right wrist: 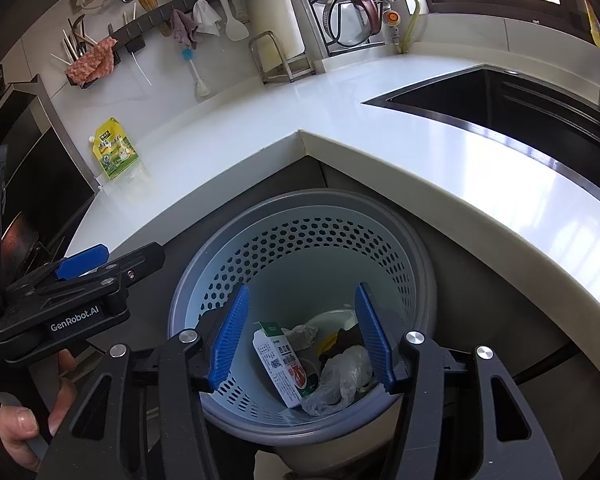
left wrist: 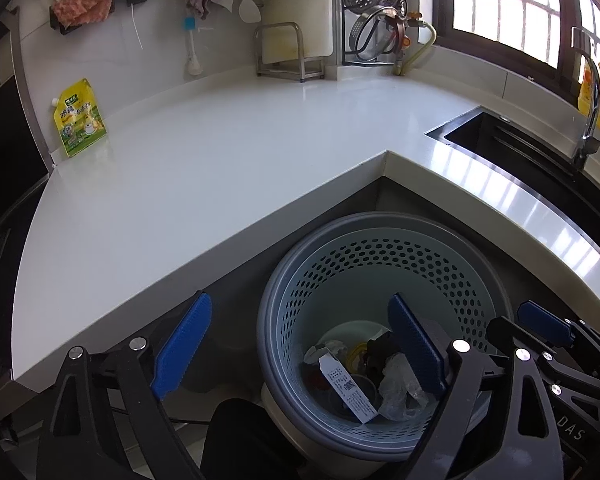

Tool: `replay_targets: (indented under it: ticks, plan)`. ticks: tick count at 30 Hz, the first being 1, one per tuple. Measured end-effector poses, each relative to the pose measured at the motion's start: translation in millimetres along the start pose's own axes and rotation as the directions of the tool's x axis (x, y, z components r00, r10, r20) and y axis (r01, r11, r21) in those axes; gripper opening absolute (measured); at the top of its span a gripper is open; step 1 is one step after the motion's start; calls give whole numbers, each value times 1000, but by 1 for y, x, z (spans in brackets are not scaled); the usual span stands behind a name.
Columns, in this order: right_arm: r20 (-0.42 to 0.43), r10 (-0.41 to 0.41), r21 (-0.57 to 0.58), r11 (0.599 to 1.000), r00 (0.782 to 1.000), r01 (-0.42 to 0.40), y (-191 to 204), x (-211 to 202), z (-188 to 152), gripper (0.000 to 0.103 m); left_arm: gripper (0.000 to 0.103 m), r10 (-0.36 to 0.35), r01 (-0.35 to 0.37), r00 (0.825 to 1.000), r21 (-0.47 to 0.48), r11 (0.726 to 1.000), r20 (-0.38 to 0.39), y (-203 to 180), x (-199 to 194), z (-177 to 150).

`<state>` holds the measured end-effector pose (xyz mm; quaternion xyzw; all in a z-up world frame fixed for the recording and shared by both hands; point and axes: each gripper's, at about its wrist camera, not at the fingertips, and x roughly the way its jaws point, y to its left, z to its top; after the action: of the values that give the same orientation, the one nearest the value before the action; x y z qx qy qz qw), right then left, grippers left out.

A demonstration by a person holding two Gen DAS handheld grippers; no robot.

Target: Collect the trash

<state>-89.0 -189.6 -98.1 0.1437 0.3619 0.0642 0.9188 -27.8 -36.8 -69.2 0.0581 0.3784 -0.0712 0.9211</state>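
Nearest the lens in each wrist view are the blue-padded fingers. The left tool (left wrist: 300, 344) stands wide apart with nothing between its pads, one finger over the floor beside the bin and the other over the bin's mouth. The right tool (right wrist: 302, 336) is parted to a moderate gap, likewise gripping nothing, both fingers poised above the bin. At the lower left of the right wrist view, a hand (right wrist: 24, 420) grips the left tool's handle.

Below the fingers stands the waste bin (right wrist: 300, 216), a grey-rimmed basket with a perforated pale wall, set on the floor in the inner corner of the L-shaped tabletop (left wrist: 204, 168). The trash lies at its bottom: a white carton (right wrist: 282, 364) on end, crumpled clear plastic (right wrist: 340, 376) beside it, and darker scraps behind.

Farther off, a yellow-green pouch (left wrist: 79, 118) leans against the wall on the tabletop. A dark sink (left wrist: 512, 140) with its faucet (left wrist: 590, 96) occupies the right side. Cloths and utensils hang on the back wall.
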Motion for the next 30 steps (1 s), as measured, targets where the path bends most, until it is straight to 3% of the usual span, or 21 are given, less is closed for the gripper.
replay_targets:
  ticks: [12, 30]
  plan:
    - [15, -1, -10, 1000, 1000, 1, 6, -4, 3, 62, 96, 2, -2, 1000, -11, 1000, -1, 3, -1, 1]
    - [30, -25, -10, 1000, 999, 25, 6, -7, 5, 71, 97, 16, -16, 1000, -39, 999, -18, 11, 0, 2]
